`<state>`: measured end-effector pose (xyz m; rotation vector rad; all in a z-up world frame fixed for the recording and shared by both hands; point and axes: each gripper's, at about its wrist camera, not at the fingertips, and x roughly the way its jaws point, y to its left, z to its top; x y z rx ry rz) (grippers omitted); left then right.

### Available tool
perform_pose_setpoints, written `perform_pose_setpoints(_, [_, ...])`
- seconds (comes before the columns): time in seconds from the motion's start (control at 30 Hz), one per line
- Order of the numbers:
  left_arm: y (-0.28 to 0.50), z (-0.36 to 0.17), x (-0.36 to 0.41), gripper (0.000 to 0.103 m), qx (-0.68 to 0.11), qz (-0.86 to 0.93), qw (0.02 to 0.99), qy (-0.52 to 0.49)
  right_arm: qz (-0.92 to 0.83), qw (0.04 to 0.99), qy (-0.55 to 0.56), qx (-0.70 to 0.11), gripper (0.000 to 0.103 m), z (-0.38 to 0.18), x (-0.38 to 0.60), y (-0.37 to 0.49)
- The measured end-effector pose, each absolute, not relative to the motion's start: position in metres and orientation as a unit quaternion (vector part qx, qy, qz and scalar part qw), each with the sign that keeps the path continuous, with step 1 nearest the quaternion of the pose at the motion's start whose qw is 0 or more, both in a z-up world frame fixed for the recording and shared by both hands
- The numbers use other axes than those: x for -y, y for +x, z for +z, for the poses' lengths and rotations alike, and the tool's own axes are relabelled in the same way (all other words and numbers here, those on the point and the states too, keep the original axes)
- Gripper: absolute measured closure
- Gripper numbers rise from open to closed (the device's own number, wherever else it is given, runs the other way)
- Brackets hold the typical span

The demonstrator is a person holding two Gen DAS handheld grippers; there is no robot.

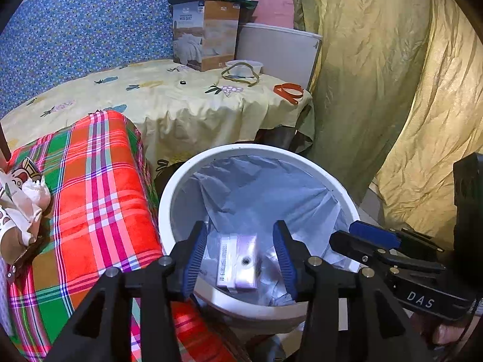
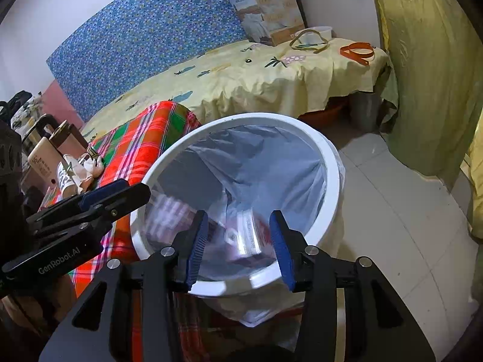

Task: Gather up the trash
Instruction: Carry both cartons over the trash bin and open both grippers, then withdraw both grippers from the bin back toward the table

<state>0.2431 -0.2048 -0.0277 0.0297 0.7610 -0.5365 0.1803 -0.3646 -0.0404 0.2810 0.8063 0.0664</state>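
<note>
A white bin (image 1: 164, 199) lined with a clear bag stands beside a plaid-covered surface. My left gripper (image 1: 241, 226) hangs open over the bin. A small pinkish-white box (image 1: 238, 262) shows blurred between its jaws, with gaps on both sides. My right gripper (image 2: 239, 215) is open above the same bin (image 2: 332, 175), and a blurred clear-and-red packet (image 2: 244, 235) lies loose below its pads. Each gripper shows in the other's view: the right gripper (image 1: 356, 235) and the left gripper (image 2: 126, 190). Crumpled paper (image 1: 24, 199) (image 2: 78, 169) rests on the plaid blanket.
The plaid blanket (image 1: 99, 187) touches the bin's left side. Behind is a bed with a yellow sheet (image 1: 169, 102) carrying a cardboard box (image 1: 205, 36), a bowl (image 1: 244, 66) and an orange band (image 1: 288, 92). A yellow curtain (image 1: 377, 75) hangs right. Tiled floor (image 2: 392, 211); bottles (image 2: 45, 157) at left.
</note>
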Motion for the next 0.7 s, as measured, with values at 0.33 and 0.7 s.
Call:
perform_pose_setpoints(0.33, [0.232, -0.019, 0.177, 0.055, -0.362, -0.249, 0.898, -0.017, 0.036, 0.92, 0.14, -0.365, 0.055, -0.025, 0.365, 0.164])
perform_pose_setpoints(0.7, [0.192, -0.006, 0.143, 0.055, -0.344, -0.222, 0.912, -0.028, 0.073, 0.93, 0.098, -0.346, 0.055, -0.009, 0.33, 0.146])
